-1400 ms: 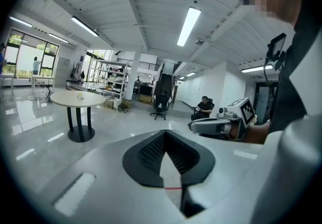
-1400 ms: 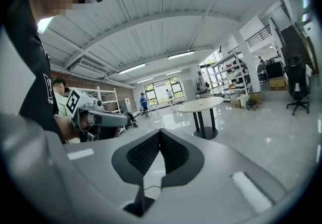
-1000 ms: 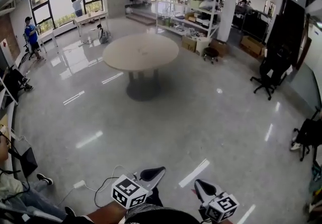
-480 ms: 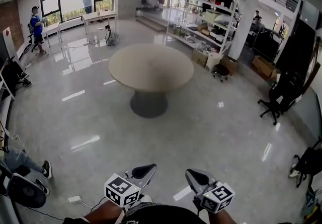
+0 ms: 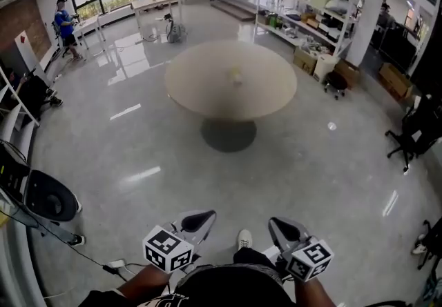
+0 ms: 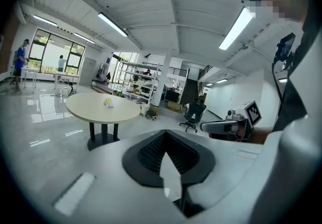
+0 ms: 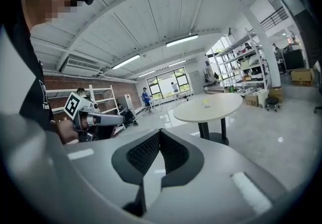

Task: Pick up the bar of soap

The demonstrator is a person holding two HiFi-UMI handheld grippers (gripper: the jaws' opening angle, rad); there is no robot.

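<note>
Currently the bar of soap is seen as a small pale-yellow lump lying near the middle of the round table; nothing else can be made out on the tabletop. Both tools are held well short of the table, low and close to the person's body. The left gripper is clenched on nothing: in the left gripper view its jaws are pressed together with no object between them. The right gripper is likewise closed and empty, as is shown in the right gripper view. No contact has been made; the table must first be approached and one tool's jaws opened.

At this range the soap's shape and any wrapping cannot be made out. It is judged to be light and rigid, though a smooth, possibly slippery surface is to be expected, so it may squirt out if pinched near an edge or squeezed hard. A grip across its narrower width, at mid-length, with the jaws set flat on opposite sides, is thought safest. As it lies away from the table's rim, a reach over the tabletop will be needed.
</note>
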